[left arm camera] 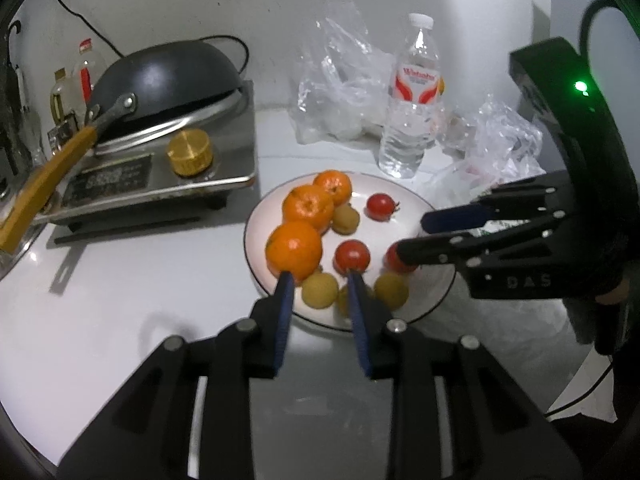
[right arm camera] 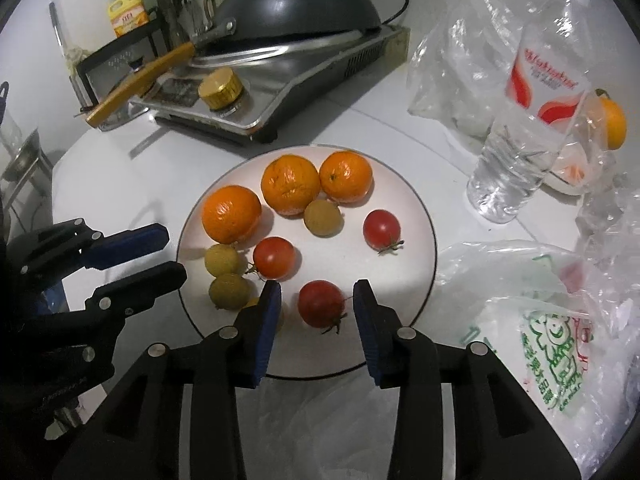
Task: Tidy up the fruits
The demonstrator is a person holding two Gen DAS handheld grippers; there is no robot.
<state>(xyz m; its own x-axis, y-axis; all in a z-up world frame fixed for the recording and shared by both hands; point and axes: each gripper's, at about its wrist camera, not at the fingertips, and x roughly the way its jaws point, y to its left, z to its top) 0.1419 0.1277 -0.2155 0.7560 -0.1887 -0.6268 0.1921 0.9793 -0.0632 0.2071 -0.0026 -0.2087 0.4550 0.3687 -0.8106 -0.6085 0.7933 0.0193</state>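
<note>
A white plate (right arm camera: 400,280) holds three oranges (right arm camera: 290,184), three red tomatoes (right arm camera: 381,229) and several small yellow-green fruits (right arm camera: 323,217). My right gripper (right arm camera: 316,292) is open, its blue pads on either side of the nearest tomato (right arm camera: 321,309), not touching it. My left gripper (left arm camera: 318,280) is open over the plate's near rim (left arm camera: 436,300), a yellow-green fruit (left arm camera: 319,290) between its fingertips, beside an orange (left arm camera: 295,250) and a tomato (left arm camera: 352,255). The right gripper also shows in the left wrist view (left arm camera: 412,236), and the left gripper in the right wrist view (right arm camera: 170,252).
A gas stove (right arm camera: 304,60) with an upturned wok (right arm camera: 296,4) stands behind the plate. A water bottle (right arm camera: 524,120) and crumpled plastic bags (right arm camera: 540,312) lie to the right, one holding an orange (right arm camera: 614,124). Bottles (right arm camera: 126,16) stand at the back left.
</note>
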